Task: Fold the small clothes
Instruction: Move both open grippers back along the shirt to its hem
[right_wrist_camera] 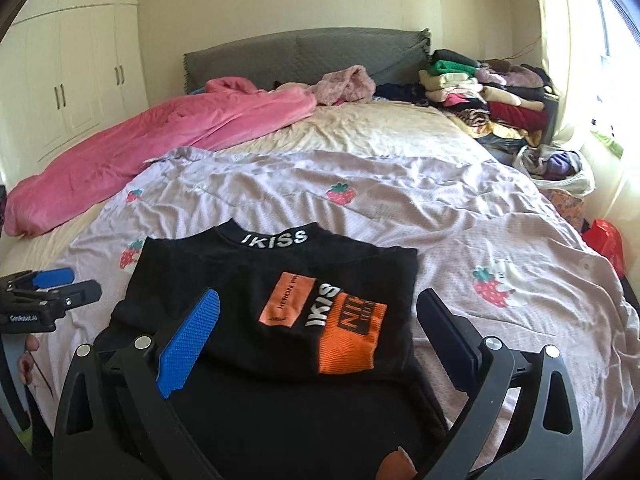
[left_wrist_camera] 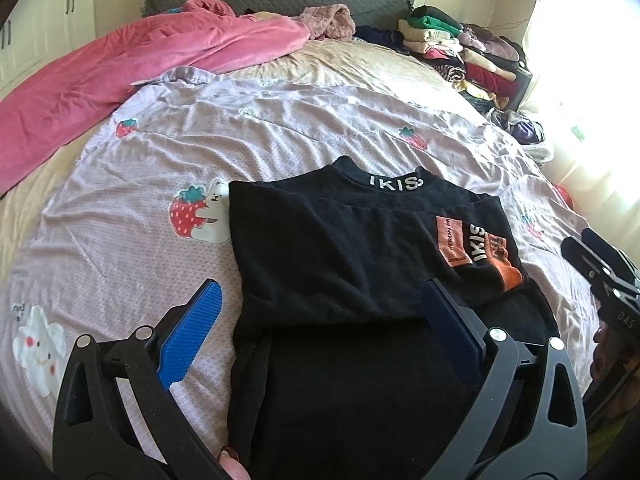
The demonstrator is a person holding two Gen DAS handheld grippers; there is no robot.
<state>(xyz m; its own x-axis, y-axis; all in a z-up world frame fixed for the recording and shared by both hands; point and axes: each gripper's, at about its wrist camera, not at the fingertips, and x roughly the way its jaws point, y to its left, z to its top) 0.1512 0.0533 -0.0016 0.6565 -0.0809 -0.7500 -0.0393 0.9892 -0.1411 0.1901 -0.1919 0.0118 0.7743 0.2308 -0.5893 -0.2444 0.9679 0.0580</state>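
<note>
A black top (left_wrist_camera: pixel 344 264) with white lettering on the collar and an orange patch (right_wrist_camera: pixel 344 332) lies folded on the lilac strawberry-print cover (left_wrist_camera: pixel 280 128). Its lower part is doubled up over the chest. My left gripper (left_wrist_camera: pixel 320 320) hangs above the garment's near left side with its blue pads wide apart and nothing between them. My right gripper (right_wrist_camera: pixel 320 332) hovers over the near right part of the top (right_wrist_camera: pixel 280 320), its jaws also wide and empty. Each gripper shows at the edge of the other's view: the right one (left_wrist_camera: pixel 600 272), the left one (right_wrist_camera: pixel 52 288).
A pink blanket (right_wrist_camera: pixel 152 136) lies across the far left of the bed. Piles of folded clothes (right_wrist_camera: pixel 488 96) stand at the far right by the grey headboard (right_wrist_camera: pixel 304 52). A bag of clothes (right_wrist_camera: pixel 556 168) sits at the bed's right edge near the bright window. White wardrobes (right_wrist_camera: pixel 72 76) line the left wall.
</note>
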